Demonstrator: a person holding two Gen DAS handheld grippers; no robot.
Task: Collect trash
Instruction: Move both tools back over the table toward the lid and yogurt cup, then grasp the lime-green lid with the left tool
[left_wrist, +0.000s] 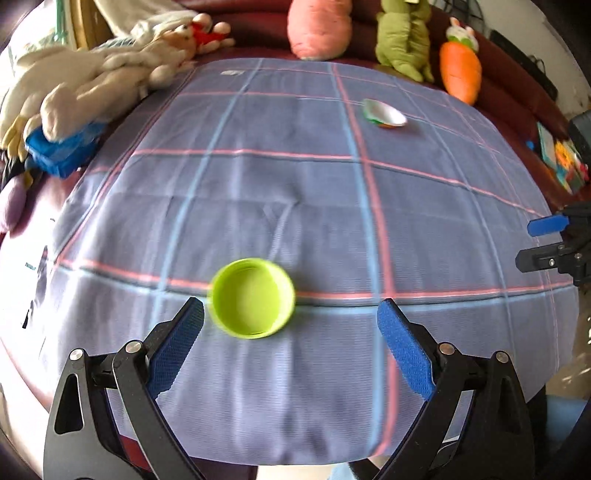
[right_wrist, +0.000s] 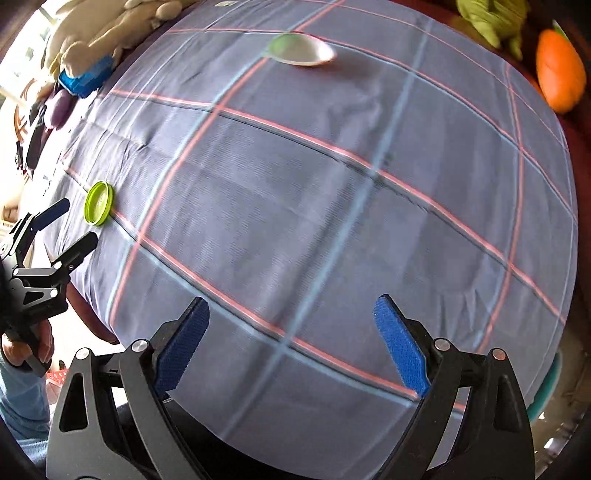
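A green lid (left_wrist: 253, 298) lies on the checked cloth (left_wrist: 295, 184) just beyond the left gripper (left_wrist: 291, 314), jaws spread.

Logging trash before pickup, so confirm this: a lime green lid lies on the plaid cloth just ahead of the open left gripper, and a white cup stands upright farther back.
One thing is wrong: the white cup lies tipped on its side, not upright, as the left wrist view shows. The lime green lid does lie on the plaid cloth just ahead of the open left gripper.
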